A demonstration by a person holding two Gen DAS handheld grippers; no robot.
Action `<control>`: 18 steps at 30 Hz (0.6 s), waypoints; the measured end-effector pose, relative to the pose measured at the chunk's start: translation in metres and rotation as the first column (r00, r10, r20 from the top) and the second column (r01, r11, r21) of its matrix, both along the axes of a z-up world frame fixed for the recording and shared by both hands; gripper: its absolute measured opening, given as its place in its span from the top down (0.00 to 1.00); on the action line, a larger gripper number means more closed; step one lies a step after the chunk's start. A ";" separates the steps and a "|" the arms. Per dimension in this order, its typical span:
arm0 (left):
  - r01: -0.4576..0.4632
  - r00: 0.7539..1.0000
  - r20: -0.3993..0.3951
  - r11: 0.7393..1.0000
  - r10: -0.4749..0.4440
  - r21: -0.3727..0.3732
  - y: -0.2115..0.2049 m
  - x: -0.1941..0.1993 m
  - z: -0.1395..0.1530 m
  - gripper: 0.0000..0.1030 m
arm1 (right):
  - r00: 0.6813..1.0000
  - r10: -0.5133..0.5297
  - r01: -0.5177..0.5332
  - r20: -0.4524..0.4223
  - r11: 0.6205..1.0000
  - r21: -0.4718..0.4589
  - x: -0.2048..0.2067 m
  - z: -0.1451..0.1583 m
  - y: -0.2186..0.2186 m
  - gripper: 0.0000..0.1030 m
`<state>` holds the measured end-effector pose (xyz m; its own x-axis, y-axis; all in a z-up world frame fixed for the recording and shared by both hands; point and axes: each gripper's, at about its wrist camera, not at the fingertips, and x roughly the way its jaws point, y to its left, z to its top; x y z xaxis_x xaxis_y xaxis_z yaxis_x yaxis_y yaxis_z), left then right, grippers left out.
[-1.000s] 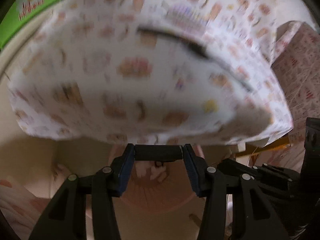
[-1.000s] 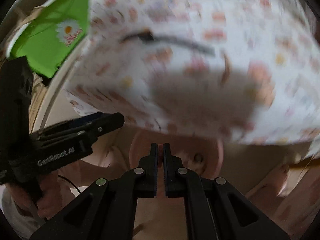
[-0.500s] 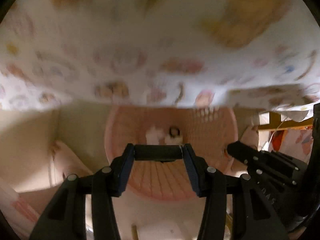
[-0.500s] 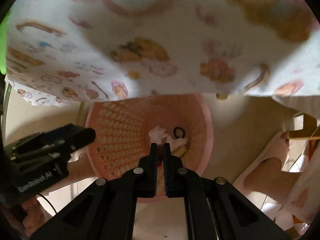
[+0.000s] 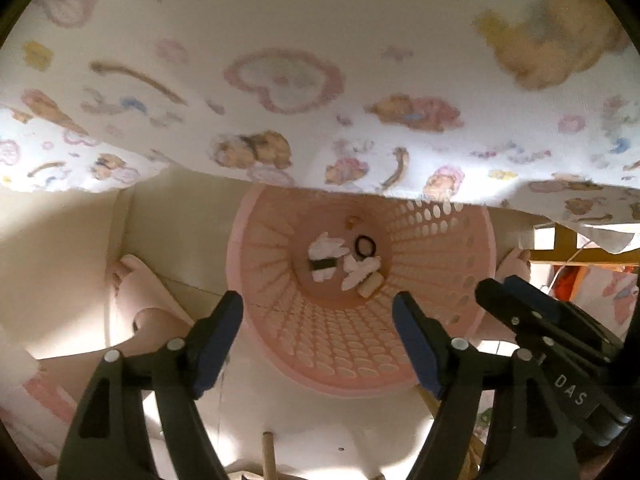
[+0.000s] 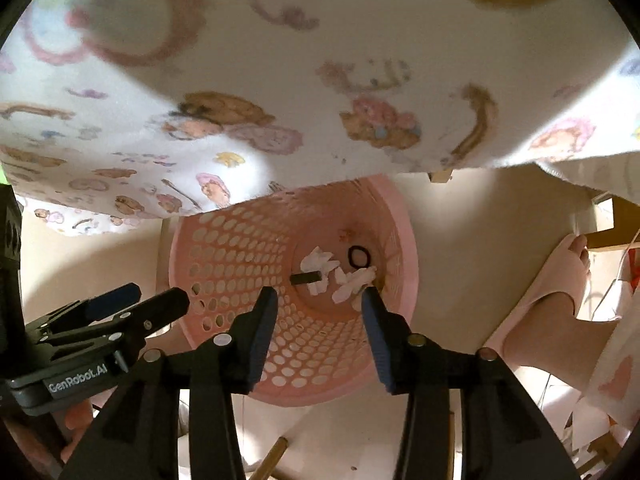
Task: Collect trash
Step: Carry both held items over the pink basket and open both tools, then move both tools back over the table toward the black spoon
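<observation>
Both grippers — left gripper (image 5: pixel 318 312), right gripper (image 6: pixel 318 306) — fingers spreading, empty, above pink basket (image 5: pixel 472 280) of perhaps tissues (image 5: pixel 326 250).

I see a white cloth (image 5: pixel 320 60) printed with brown bears and pink hearts above a pale pink perforated plastic basket (image 5: pixel 352 344). Inside lie white crumpled tissues (image 5: pixel 326 250) and a black ring (image 5: pixel 365 246).

A: Dim and warm in both views. The cloth (image 5: pixel 320 60) at the top is soft, out of focus, its prints smeared.

B: The basket (image 5: pixel 360 352) below is sharper. Bright patches lie on the floor (image 5: pixel 320 428) beside dark shadow. Fisheye bends everything near the black corners.
</observation>
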<state>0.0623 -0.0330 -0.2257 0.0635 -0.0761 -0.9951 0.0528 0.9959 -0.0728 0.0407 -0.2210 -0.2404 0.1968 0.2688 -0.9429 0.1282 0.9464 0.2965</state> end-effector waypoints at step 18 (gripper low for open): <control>-0.059 0.919 0.390 0.998 0.051 0.010 0.025 -0.007 0.114 0.23 | 0.893 0.053 -0.047 0.446 0.999 -0.023 -0.030 0.167 0.001 0.55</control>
